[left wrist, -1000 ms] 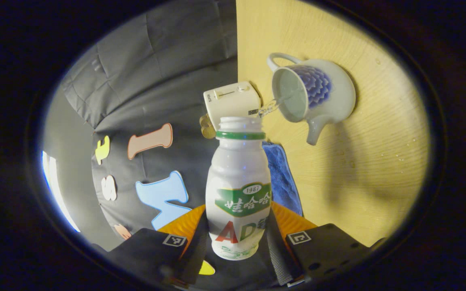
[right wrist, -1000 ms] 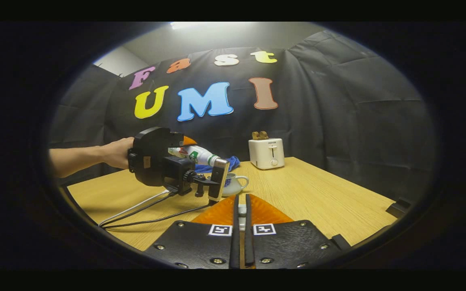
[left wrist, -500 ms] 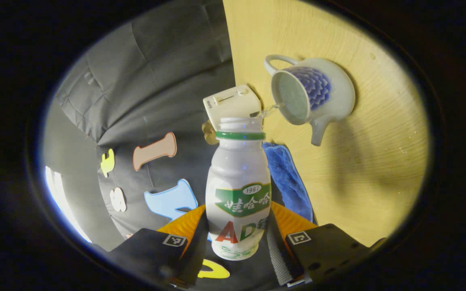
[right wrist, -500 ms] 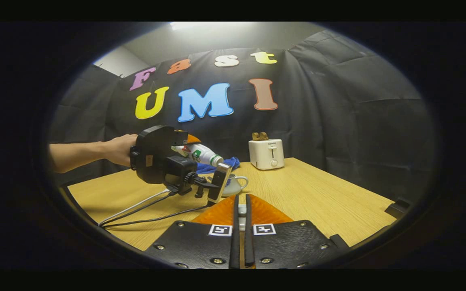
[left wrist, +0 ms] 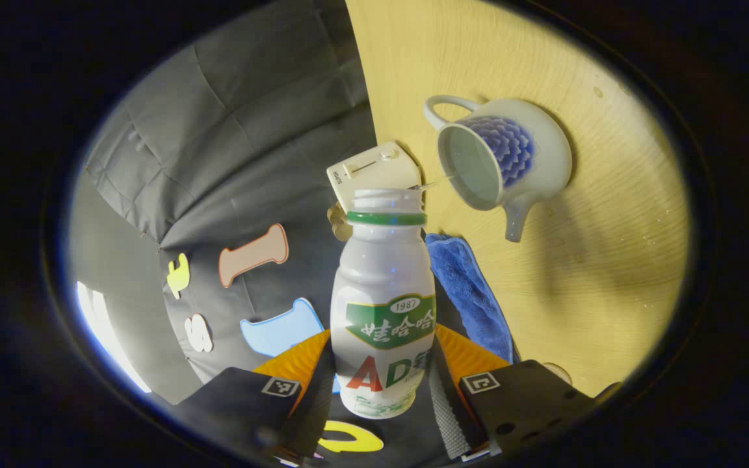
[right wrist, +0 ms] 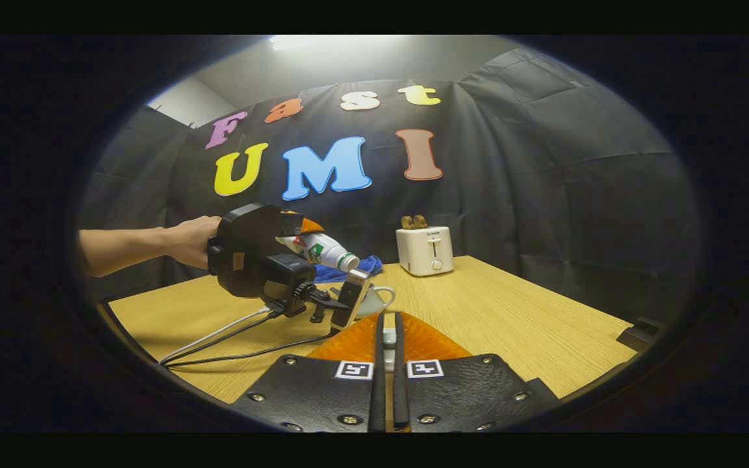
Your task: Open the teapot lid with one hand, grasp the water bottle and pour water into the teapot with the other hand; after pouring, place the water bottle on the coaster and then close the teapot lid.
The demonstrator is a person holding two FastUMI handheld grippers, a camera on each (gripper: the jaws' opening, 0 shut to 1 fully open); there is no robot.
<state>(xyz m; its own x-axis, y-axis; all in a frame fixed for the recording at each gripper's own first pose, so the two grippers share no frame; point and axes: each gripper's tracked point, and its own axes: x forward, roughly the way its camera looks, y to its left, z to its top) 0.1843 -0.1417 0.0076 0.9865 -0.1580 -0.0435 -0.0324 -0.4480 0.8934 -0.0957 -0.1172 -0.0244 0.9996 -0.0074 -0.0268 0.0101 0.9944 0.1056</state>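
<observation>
My left gripper (left wrist: 382, 372) is shut on a white water bottle (left wrist: 384, 292) with a green neck ring, its cap off. The bottle is tipped toward the open mouth of the white and blue teapot (left wrist: 530, 156) on the wooden table, and only a thin thread of water leaves its mouth. In the right gripper view a hand (right wrist: 186, 240) holds that left gripper (right wrist: 264, 260) with the bottle (right wrist: 322, 250) slanting down over the teapot (right wrist: 378, 298). My right gripper (right wrist: 387, 341) is shut on a small white piece that looks like the teapot lid (right wrist: 389, 337), held nearer than the pot.
A white toaster (right wrist: 423, 250) stands at the back of the table (right wrist: 511, 312), beside a blue cloth (right wrist: 356, 266). Both sit just beyond the teapot, the toaster (left wrist: 374, 172) and cloth (left wrist: 469, 292) in the left gripper view too. Cables (right wrist: 231, 338) trail from the left gripper across the table.
The stream of water into the teapot has thinned to almost nothing. The left gripper has turned back a little and raised the bottle's mouth. The right gripper has stayed put.
</observation>
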